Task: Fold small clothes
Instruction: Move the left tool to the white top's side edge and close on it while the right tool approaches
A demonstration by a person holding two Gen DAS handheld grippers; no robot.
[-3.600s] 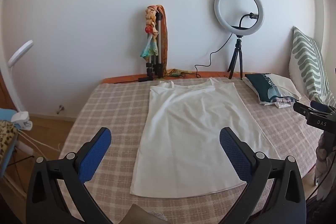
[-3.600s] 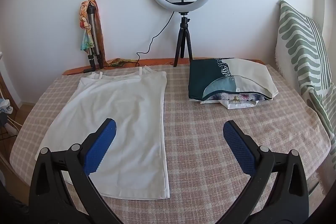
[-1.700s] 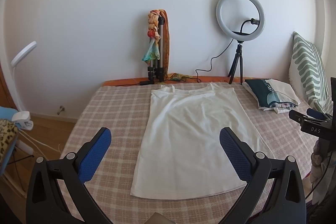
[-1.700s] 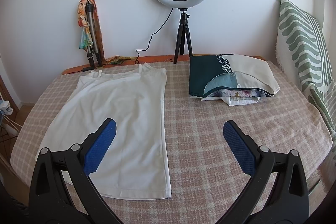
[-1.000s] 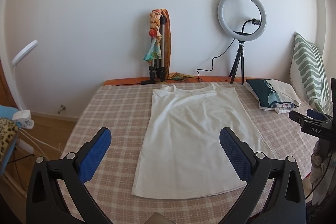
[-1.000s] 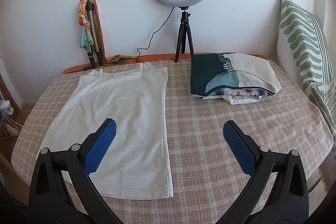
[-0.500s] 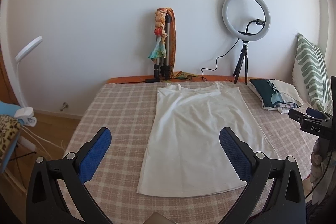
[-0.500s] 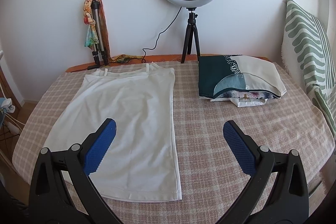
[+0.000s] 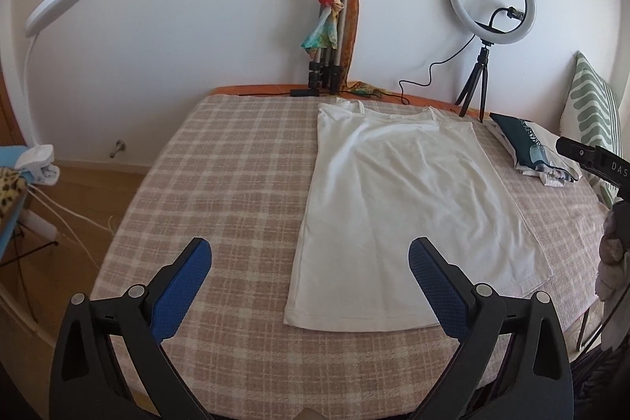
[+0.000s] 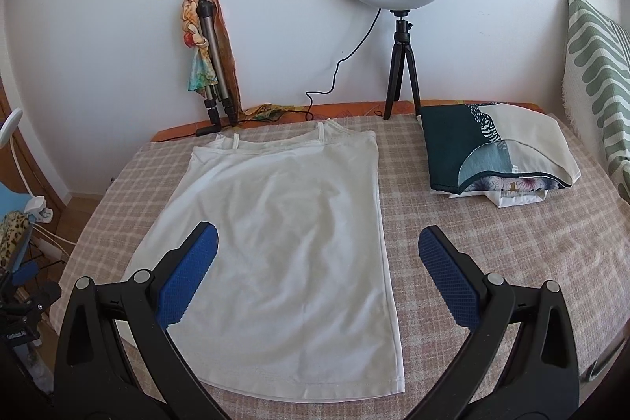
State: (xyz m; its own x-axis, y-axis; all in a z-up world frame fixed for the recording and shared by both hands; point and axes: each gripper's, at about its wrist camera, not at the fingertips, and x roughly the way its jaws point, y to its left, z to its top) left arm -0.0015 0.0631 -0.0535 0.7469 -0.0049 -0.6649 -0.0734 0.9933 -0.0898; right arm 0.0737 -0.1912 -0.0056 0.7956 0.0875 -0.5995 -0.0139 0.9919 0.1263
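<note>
The top (image 9: 409, 207) lies flat mid-bed (image 9: 220, 184), ready to fold; both grippers (image 9: 310, 274) (image 10: 318, 260) hover with fingers spread, empty.

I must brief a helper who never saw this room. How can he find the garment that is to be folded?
On the checked bedcover, left of the folded clothes stack, lies a white strappy top. It alone is spread flat and plain white.

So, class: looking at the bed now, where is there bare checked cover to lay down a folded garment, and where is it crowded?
Free: the wide strip of checked cover left of the white top, and the patch between the top and the folded pile. Crowded: the wall edge, with the ring light tripod, the scarf-draped tripod and cables.
</note>
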